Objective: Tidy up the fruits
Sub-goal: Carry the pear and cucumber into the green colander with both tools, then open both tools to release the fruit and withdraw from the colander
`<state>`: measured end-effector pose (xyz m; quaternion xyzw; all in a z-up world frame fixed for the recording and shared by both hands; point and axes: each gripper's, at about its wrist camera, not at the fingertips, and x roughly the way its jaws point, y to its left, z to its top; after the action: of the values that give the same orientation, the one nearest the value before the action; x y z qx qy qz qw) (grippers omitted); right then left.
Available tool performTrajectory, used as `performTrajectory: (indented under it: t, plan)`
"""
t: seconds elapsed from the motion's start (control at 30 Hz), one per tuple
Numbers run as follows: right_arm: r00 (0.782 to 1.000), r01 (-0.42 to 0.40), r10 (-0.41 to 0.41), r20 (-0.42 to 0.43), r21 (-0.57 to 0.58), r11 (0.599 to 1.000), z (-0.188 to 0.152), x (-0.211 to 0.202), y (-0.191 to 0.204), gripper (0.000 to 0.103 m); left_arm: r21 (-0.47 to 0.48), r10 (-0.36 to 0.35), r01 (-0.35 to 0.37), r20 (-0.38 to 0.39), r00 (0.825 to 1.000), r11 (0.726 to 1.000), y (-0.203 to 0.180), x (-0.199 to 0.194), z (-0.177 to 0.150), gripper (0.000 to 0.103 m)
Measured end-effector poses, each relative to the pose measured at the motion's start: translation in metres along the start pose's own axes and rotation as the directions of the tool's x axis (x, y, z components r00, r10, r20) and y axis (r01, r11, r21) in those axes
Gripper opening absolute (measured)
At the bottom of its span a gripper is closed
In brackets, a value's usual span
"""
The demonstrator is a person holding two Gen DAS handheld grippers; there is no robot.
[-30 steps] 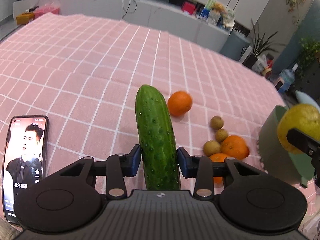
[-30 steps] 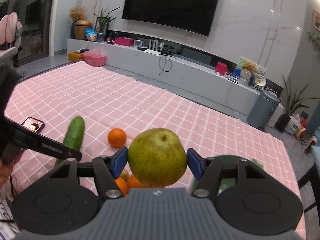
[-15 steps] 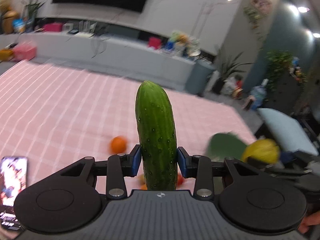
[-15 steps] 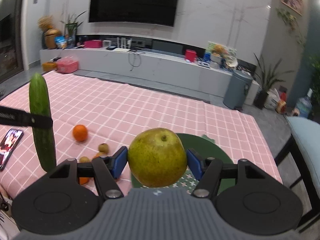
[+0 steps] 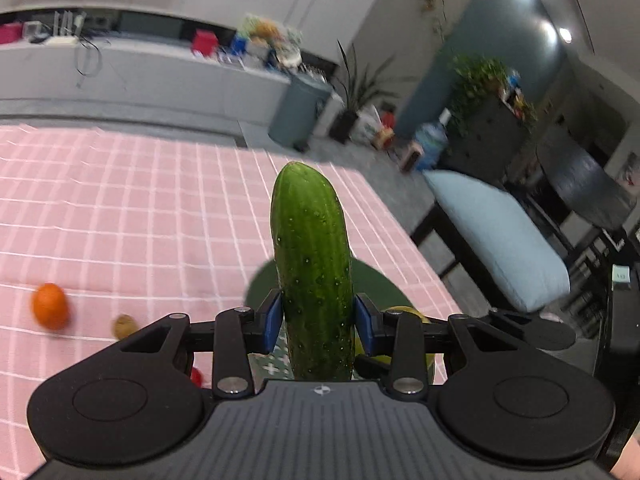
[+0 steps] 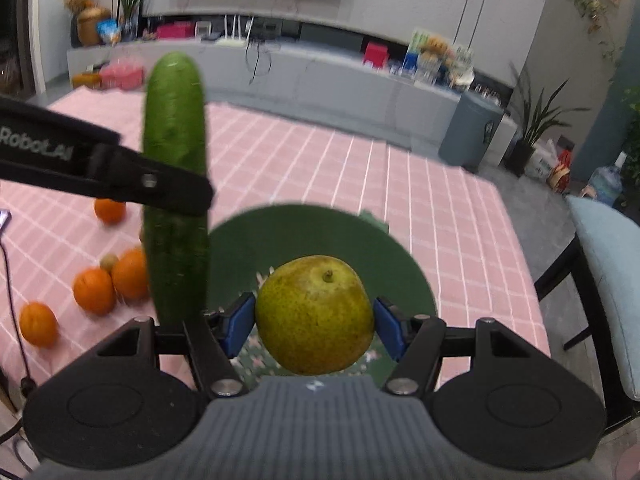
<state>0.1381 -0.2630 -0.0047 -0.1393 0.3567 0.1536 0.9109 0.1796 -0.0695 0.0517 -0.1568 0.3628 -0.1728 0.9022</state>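
Both my grippers carry produce above a green plate.

My left gripper clamps an upright cucumber, frame centre; my right gripper clamps a pear, lower centre.

dim indoor light, motion blur, fisheye-bent edges

The cucumber stands upright left of the pear, both above the near part of the plate. Left of the plate, on the tablecloth, lie several oranges (one farther back).
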Motion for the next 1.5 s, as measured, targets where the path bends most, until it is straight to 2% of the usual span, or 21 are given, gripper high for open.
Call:
performTrajectory:
  t: [0.23,0.47,0.53,0.77,0.97,1.1,1.27,1.5]
  plan:
    - [0.993,-0.034,0.026,-0.115,-0.072,0.997,0.0,0.039,-0.008,0.061,0.028,-0.001,0.004,-0.106,0.994,1.0,0.0,0.044,-0.008,0.043]
    - [0.973,-0.089,0.067,-0.223,-0.09,0.992,-0.003,0.064,-0.01,0.061,0.041,0.033,-0.024,-0.232,0.972,0.999,0.006,0.074,-0.017,0.043]
    - [0.967,-0.102,0.079,-0.244,-0.08,0.992,-0.004,0.069,-0.012,0.061,0.066,0.046,-0.03,-0.246,0.968,0.997,0.004,0.079,-0.021,0.043]
    - [0.956,-0.126,0.107,-0.275,-0.053,0.991,-0.004,0.075,-0.018,0.061,0.154,0.088,-0.047,-0.268,0.959,0.987,-0.013,0.088,-0.02,0.043]
    - [0.946,-0.137,0.123,-0.301,-0.028,0.99,-0.003,0.076,-0.022,0.061,0.18,0.119,-0.071,-0.273,0.955,0.981,-0.019,0.091,-0.02,0.045]
    - [0.952,-0.12,0.104,-0.288,-0.038,0.992,-0.002,0.07,-0.025,0.064,0.182,0.131,-0.083,-0.274,0.953,0.98,-0.019,0.091,-0.019,0.046]
    - [0.954,-0.123,0.112,-0.279,-0.02,0.992,-0.002,0.062,-0.028,0.068,0.172,0.103,-0.056,-0.279,0.955,0.983,-0.02,0.086,-0.02,0.06]
    - [0.969,-0.078,0.07,-0.235,-0.023,0.997,-0.004,0.048,-0.025,0.073,0.179,0.099,-0.058,-0.232,0.968,0.982,-0.024,0.067,-0.021,0.061]
